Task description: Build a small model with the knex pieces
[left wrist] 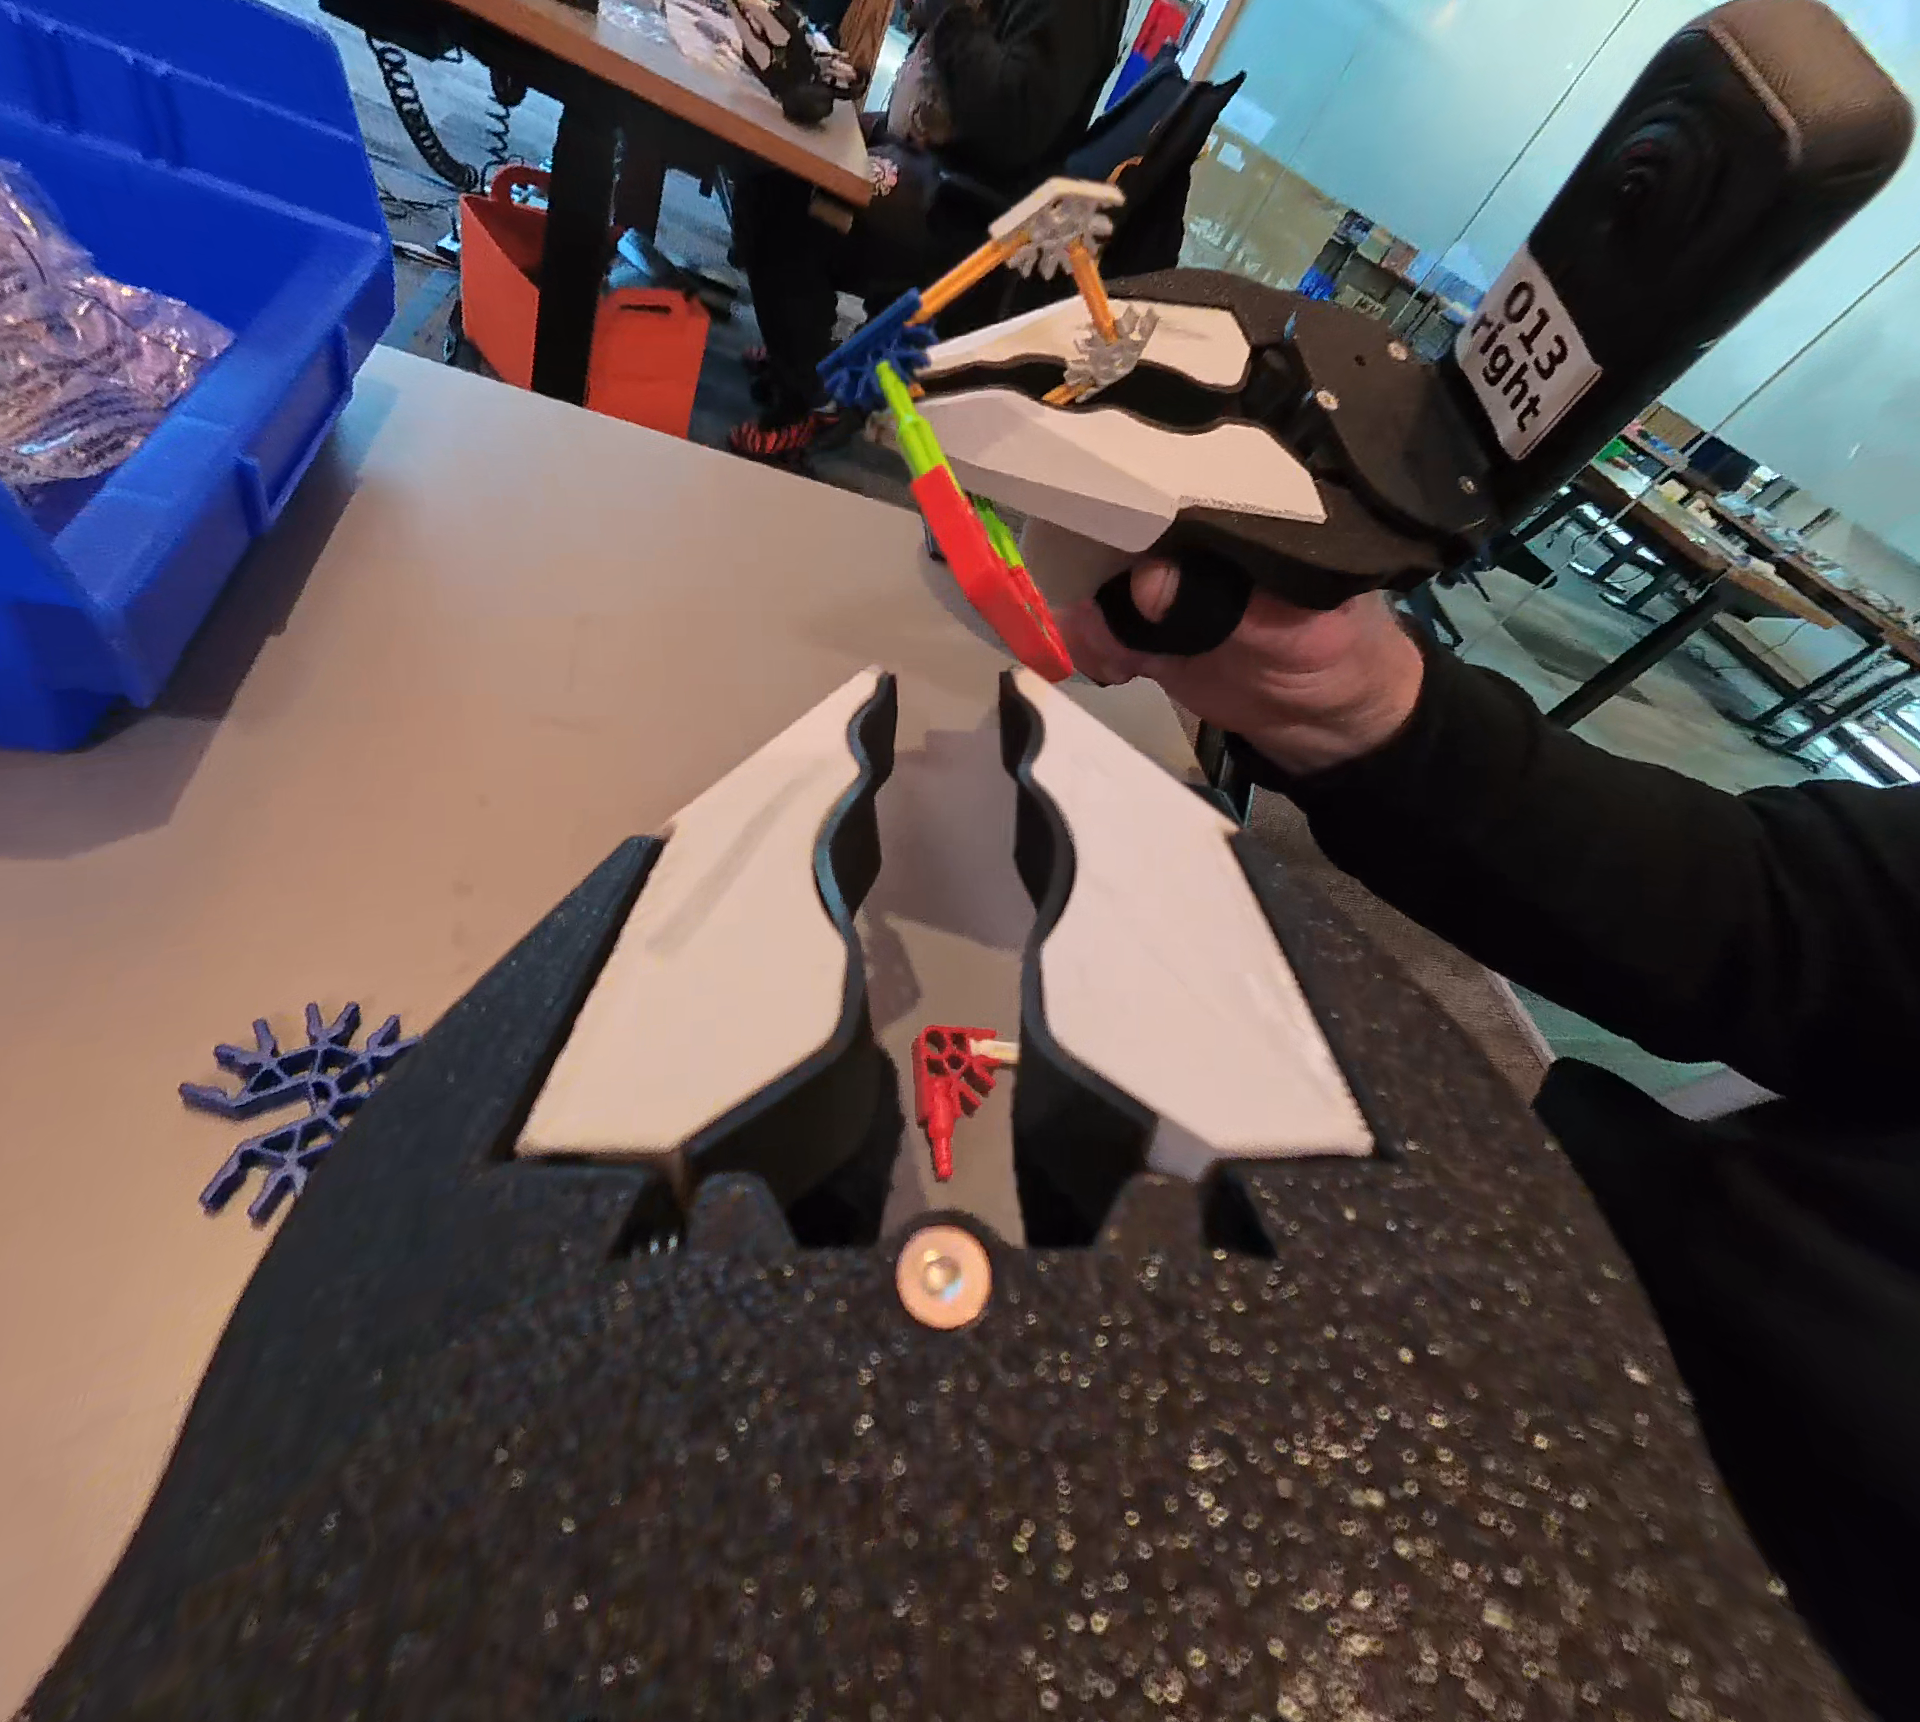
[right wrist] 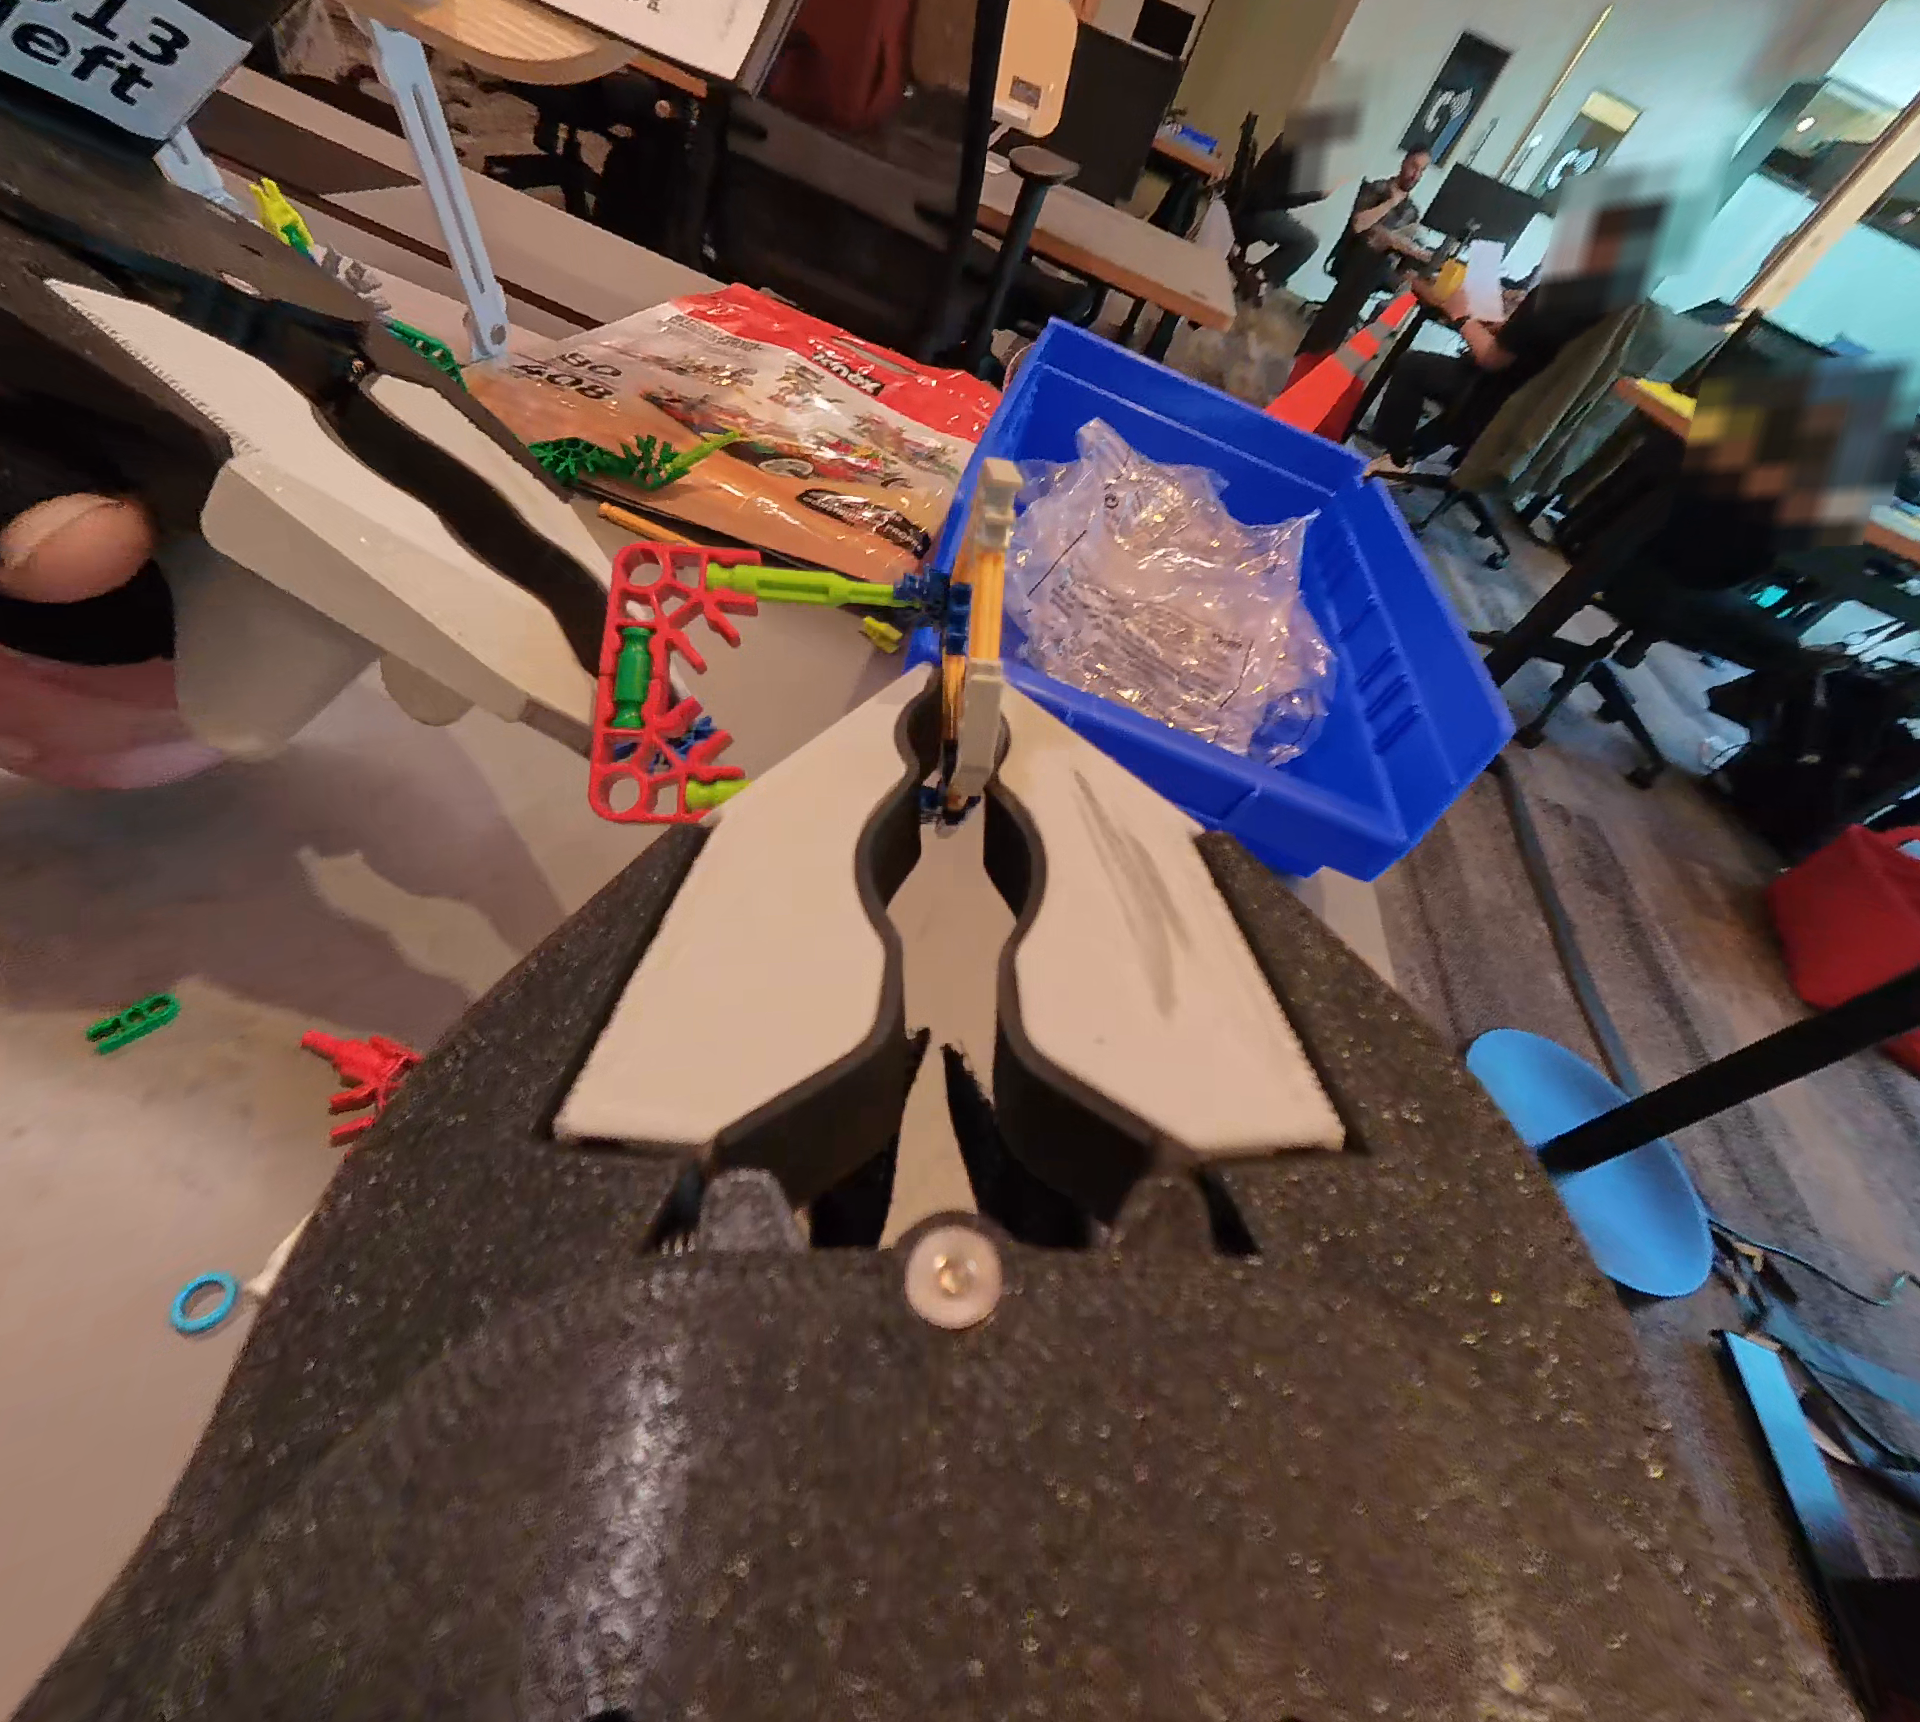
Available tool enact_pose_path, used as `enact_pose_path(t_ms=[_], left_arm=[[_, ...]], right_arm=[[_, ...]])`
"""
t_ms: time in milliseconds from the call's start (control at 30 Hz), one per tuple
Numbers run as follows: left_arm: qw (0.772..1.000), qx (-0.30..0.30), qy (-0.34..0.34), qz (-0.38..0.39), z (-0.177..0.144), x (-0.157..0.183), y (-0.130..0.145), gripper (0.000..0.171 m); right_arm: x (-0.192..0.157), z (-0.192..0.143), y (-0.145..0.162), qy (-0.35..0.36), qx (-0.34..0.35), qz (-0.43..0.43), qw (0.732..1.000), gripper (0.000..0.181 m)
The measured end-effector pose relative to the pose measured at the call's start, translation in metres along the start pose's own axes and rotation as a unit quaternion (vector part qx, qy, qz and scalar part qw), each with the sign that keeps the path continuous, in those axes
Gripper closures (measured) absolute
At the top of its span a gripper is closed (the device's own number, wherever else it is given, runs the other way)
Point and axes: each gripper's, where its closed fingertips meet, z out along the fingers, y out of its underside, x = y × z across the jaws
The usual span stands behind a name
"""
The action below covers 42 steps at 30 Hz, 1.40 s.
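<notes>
My right gripper (right wrist: 961, 701) is shut on a grey connector (right wrist: 977, 737) of a small rod-and-connector toy model. From there orange rods (right wrist: 982, 592) lead to a blue connector (right wrist: 938, 602), a lime green rod (right wrist: 810, 586) and a red corner panel (right wrist: 665, 685). The left wrist view shows the right gripper (left wrist: 930, 384) holding this model (left wrist: 977, 550) above the table's far edge. My left gripper (left wrist: 948, 685) is open and empty, just below the red panel. A small red connector (left wrist: 951, 1080) lies on the table between its fingers. The left gripper (right wrist: 582, 675) also shows in the right wrist view, beside the red panel.
A blue bin (left wrist: 156, 425) with a clear plastic bag (right wrist: 1164, 581) stands on the grey table (left wrist: 520, 581). A blue snowflake connector (left wrist: 291, 1111), a toy package (right wrist: 748, 415), green pieces (right wrist: 613, 457), a small green clip (right wrist: 133, 1020) and a blue ring (right wrist: 205, 1301) lie about. People sit at desks behind. There is about 6 centimeters between the tips of the two grippers. My left gripper's tips are some 15 centimeters from the small green clip (right wrist: 133, 1020).
</notes>
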Motion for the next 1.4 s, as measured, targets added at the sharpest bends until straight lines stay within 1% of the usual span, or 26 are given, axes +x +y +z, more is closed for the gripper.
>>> enact_pose_path(t_ms=[100,200,233,300,400,467,600,633,767,833,900,967,1000,1067,1167,1233,1333,1400], left_arm=[[0.999,0.022,0.024,-0.013,-0.005,0.005,-0.008,0.146],[0.998,0.047,0.037,-0.01,-0.008,0.01,-0.017,0.145],[0.999,0.044,0.031,-0.009,-0.006,0.009,-0.017,0.145],[0.999,0.046,0.015,0.001,-0.004,0.006,-0.018,0.155],[0.999,0.047,0.013,0.006,-0.003,0.007,-0.018,0.166],[0.999,0.052,0.009,0.004,-0.004,0.007,-0.021,0.166],[0.997,0.073,0.007,0.0,-0.008,0.008,-0.031,0.168],[0.997,0.077,0.005,0.004,-0.008,0.009,-0.033,0.168],[0.995,0.078,-0.017,0.064,-0.009,0.012,-0.037,0.168],[0.99,0.08,-0.042,0.105,-0.01,0.012,-0.04,0.168],[0.986,0.072,-0.065,0.132,-0.012,0.01,-0.042,0.168],[0.979,0.061,-0.092,0.171,-0.013,0.009,-0.046,0.169],[0.976,0.045,-0.1,0.186,-0.013,0.009,-0.046,0.169],[0.963,0.027,-0.131,0.233,-0.015,0.008,-0.052,0.168],[0.948,0.015,-0.151,0.28,-0.018,0.012,-0.062,0.169],[0.932,-0.009,-0.173,0.318,-0.02,0.01,-0.062,0.169],[0.893,-0.048,-0.232,0.384,-0.026,0.002,-0.066,0.169],[0.875,-0.062,-0.249,0.411,-0.03,0.002,-0.069,0.169]], right_arm=[[0.004,-0.002,-0.005,0.014,0.006,-0.008,1.0,0.179],[0.003,-0.002,-0.008,0.02,0.011,-0.019,1.0,0.179],[0.002,-0.002,-0.009,0.02,0.013,-0.02,1.0,0.179],[-0.001,-0.002,-0.011,0.019,0.012,-0.025,0.999,0.179],[-0.005,0.0,-0.013,0.01,0.014,-0.021,1.0,0.179],[-0.006,0.0,-0.013,-0.001,0.014,-0.004,1.0,0.176],[-0.007,-0.004,-0.018,-0.022,0.023,0.032,0.999,0.16],[-0.007,-0.005,-0.018,-0.024,0.023,0.034,0.999,0.159],[-0.009,-0.009,-0.02,-0.03,0.031,0.041,0.998,0.159],[-0.011,-0.011,-0.02,-0.038,0.033,0.049,0.998,0.152],[-0.011,-0.014,-0.022,-0.04,0.037,0.058,0.997,0.152],[-0.009,-0.017,-0.024,-0.04,0.041,0.063,0.996,0.151],[-0.009,-0.018,-0.025,-0.041,0.043,0.066,0.996,0.151],[-0.008,-0.021,-0.026,-0.046,0.047,0.072,0.995,0.15],[-0.006,-0.023,-0.026,-0.045,0.045,0.072,0.995,0.147],[-0.006,-0.024,-0.026,-0.048,0.049,0.079,0.994,0.146],[-0.005,-0.024,-0.028,-0.047,0.054,0.09,0.993,0.146],[-0.007,-0.023,-0.028,-0.049,0.053,0.091,0.993,0.147]])
